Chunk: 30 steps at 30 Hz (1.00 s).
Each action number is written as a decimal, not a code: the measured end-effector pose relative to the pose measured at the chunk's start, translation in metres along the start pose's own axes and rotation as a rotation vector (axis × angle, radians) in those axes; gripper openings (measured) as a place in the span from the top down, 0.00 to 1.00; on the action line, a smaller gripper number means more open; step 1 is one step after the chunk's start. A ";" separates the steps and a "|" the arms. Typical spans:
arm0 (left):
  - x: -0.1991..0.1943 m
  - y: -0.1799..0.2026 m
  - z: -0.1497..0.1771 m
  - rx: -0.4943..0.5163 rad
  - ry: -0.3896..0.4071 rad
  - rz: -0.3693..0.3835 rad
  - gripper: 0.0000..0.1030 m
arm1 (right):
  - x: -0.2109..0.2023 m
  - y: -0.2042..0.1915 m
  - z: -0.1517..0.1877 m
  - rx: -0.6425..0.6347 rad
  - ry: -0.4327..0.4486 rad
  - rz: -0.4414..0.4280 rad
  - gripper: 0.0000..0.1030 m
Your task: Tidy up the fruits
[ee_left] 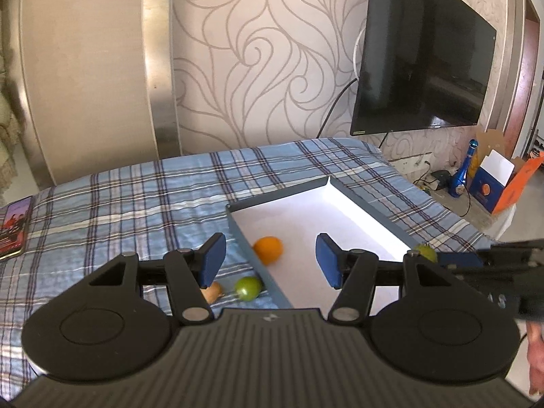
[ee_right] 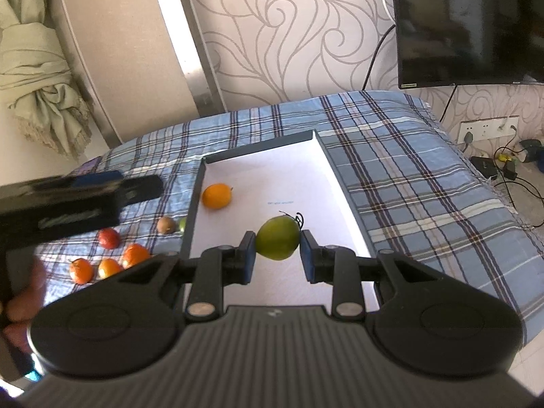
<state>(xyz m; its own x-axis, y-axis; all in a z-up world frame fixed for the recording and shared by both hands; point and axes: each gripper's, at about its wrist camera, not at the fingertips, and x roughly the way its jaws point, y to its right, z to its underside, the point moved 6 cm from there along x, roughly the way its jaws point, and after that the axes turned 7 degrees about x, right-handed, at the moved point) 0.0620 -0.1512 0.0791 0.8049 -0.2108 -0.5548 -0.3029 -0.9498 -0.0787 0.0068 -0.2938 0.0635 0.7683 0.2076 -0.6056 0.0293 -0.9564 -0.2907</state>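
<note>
My right gripper [ee_right: 277,245] is shut on a green fruit [ee_right: 277,240] with a dark stem and holds it above the white inside of the grey-rimmed box [ee_right: 195,204]. The left wrist view shows that green fruit [ee_left: 426,252] over the box's right rim [ee_left: 374,209]. An orange [ee_right: 217,196] lies in the box near its left wall. My left gripper [ee_left: 271,259] is open and holds nothing, above the box's left rim. On the cloth by that rim lie a green fruit [ee_left: 248,288] and a brown fruit [ee_left: 212,293]. A red fruit [ee_right: 109,238] and several small oranges [ee_right: 136,254] lie further left.
The plaid cloth [ee_left: 136,204] covers the whole surface. A phone [ee_left: 15,226] lies at its far left edge. A television [ee_left: 425,57] hangs on the patterned wall behind. A blue bottle [ee_left: 460,176] and cartons stand on the floor at right, near wall sockets [ee_right: 489,129] with cables.
</note>
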 end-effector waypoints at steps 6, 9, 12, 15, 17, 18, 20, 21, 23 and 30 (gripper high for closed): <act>-0.014 -0.006 0.007 -0.014 0.001 -0.021 0.38 | 0.012 0.006 -0.003 -0.020 -0.017 0.020 0.70; -0.021 -0.010 0.010 -0.018 0.002 -0.041 0.38 | 0.017 0.009 -0.003 -0.024 -0.026 0.027 0.70; -0.030 -0.017 0.014 -0.027 0.005 -0.057 0.38 | 0.017 0.009 -0.005 -0.029 -0.021 0.024 0.70; -0.037 -0.024 0.019 -0.046 0.000 -0.065 0.38 | 0.017 0.007 -0.009 -0.047 -0.012 0.027 0.70; -0.042 -0.027 0.024 -0.056 -0.006 -0.067 0.38 | 0.017 0.007 -0.010 -0.052 -0.009 0.030 0.70; -0.044 -0.028 0.026 -0.061 -0.011 -0.069 0.38 | 0.018 0.008 -0.011 -0.053 -0.007 0.031 0.70; -0.046 -0.029 0.032 -0.066 -0.022 -0.069 0.38 | 0.020 0.008 -0.012 -0.055 -0.010 0.034 0.70; -0.046 -0.030 0.035 -0.068 -0.027 -0.070 0.38 | 0.021 0.008 -0.012 -0.060 -0.011 0.035 0.70; -0.047 -0.030 0.039 -0.073 -0.034 -0.070 0.38 | 0.024 0.007 -0.013 -0.068 -0.015 0.036 0.70; -0.055 -0.034 0.048 -0.065 -0.035 -0.081 0.38 | 0.035 0.008 -0.016 -0.070 -0.019 0.082 0.60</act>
<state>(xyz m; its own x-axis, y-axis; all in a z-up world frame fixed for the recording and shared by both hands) 0.0034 -0.0966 0.0725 0.8064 -0.1255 -0.5779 -0.2028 -0.9767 -0.0708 0.0444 -0.2975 0.0515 0.7574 0.1316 -0.6396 0.0124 -0.9822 -0.1873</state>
